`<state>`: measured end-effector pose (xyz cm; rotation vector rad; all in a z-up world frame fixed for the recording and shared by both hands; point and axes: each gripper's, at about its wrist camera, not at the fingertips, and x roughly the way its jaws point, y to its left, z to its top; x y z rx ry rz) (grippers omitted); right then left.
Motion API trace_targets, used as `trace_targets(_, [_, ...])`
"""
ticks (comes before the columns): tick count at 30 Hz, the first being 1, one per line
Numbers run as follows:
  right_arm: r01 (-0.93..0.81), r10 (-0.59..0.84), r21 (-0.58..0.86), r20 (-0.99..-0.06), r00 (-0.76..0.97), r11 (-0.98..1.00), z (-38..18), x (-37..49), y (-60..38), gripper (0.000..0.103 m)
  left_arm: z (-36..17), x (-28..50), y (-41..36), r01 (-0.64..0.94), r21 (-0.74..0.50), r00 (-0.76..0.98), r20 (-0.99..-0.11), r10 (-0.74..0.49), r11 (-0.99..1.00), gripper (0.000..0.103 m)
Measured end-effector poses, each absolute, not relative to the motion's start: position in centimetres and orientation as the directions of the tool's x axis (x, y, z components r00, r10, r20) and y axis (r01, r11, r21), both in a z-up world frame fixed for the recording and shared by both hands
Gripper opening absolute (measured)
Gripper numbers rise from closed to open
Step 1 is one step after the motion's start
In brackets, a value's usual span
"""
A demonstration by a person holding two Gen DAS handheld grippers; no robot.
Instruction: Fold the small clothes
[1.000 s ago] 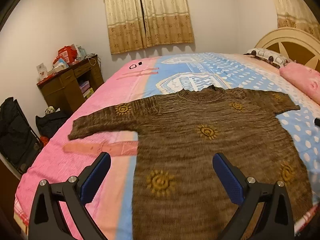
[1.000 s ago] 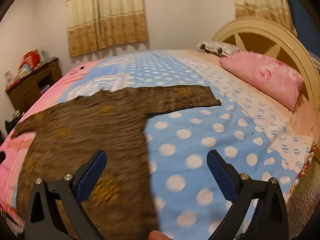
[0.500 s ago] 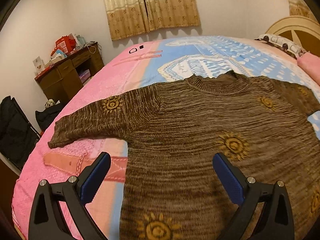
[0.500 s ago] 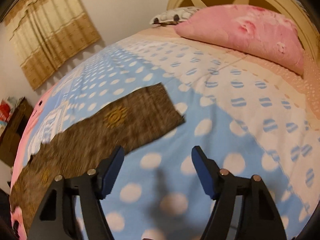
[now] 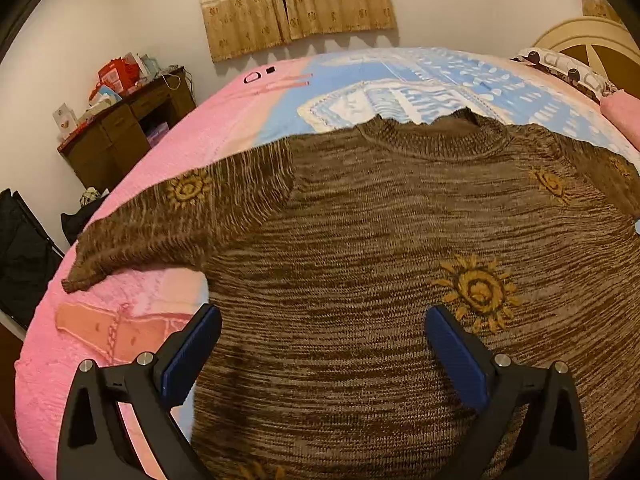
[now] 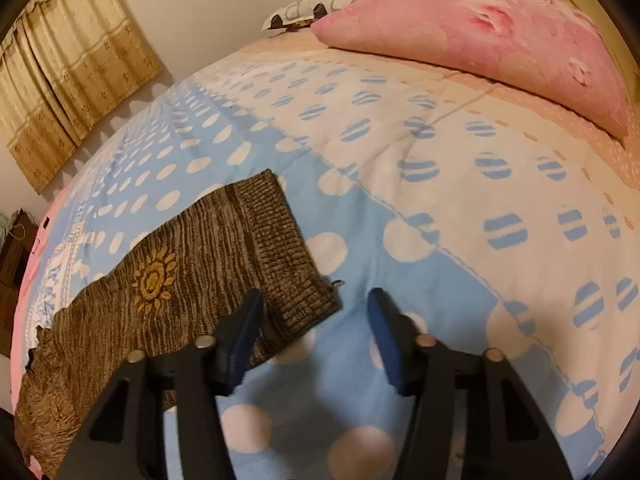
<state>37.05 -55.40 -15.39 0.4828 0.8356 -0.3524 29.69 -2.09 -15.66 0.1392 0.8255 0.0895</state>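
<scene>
we see the brown sweater point(image 5: 380, 240) spread flat on the bed point(image 5: 120, 208), its hem cut off below. our left claw point(image 5: 320, 354) hangs wide above its body. our right claw point(image 6: 314, 334), jaws just narrowing with nothing between, hovers beside the sleeve cuff point(image 6: 292, 256).

A bed point(image 5: 248, 128) fills both views, its bedspread point(image 6: 360, 224) pink along one side and pale blue with white dots across the middle. A pink pillow point(image 6: 480, 40) lies at the head, with a patterned pillow point(image 6: 308, 10) behind it against the cream headboard point(image 5: 580, 36). Tan curtains point(image 5: 292, 0) hang on the white wall. A dark wooden cabinet point(image 5: 116, 136) in the corner carries boxes and a red bag point(image 5: 116, 74). A black bag point(image 5: 20, 252) stands on the floor nearby.
</scene>
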Motion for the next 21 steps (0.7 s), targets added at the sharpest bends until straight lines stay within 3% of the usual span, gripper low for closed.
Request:
trace_targets(1, [0.476, -0.11, 0.262, -0.775, 0.622, 0.84, -15.4, 37.2, -55.3, 0.044, -15.8, 29.7, -2.1, -0.024, 0.153, 0.673, -0.728, 0.129, 0.988, 0.102])
trace_targets(3, [0.459, -0.101, 0.254, -0.778, 0.62, 0.852, -15.4, 37.7, -55.0, 0.023, -15.8, 29.7, -2.1, -0.017, 0.143, 0.674, -0.729, 0.117, 0.99, 0.102])
trace_targets(5, [0.432, -0.058, 0.284, -0.778, 0.626, 0.856, -15.4, 38.2, -54.8, 0.014, -15.7, 29.6, -2.0, -0.01, 0.131, 0.677, -0.728, 0.103, 0.991, 0.102])
trace_targets(11, [0.339, -0.039, 0.267, -0.731, 0.681, 0.902, -12.2, 39.2, -50.8, 0.012, -15.1, 29.4, -1.5, 0.023, 0.053, 0.682, -0.731, 0.023, 0.998, 0.102])
trace_targets(17, [0.109, 0.049, 0.203, -0.644, 0.763, 0.973, -7.2, 39.8, -40.9, 0.012, -14.3, 29.0, -0.8, 0.011, 0.0, 0.689, -0.724, -0.008, 1.0, 0.102])
trace_targets(21, [-0.065, 0.153, 0.159, -0.634, 0.758, 0.985, -6.4, 40.1, -32.6, 0.012, -13.2, 28.4, 0.0, -0.014, -0.01, 0.707, -0.707, 0.002, 1.0, 0.102])
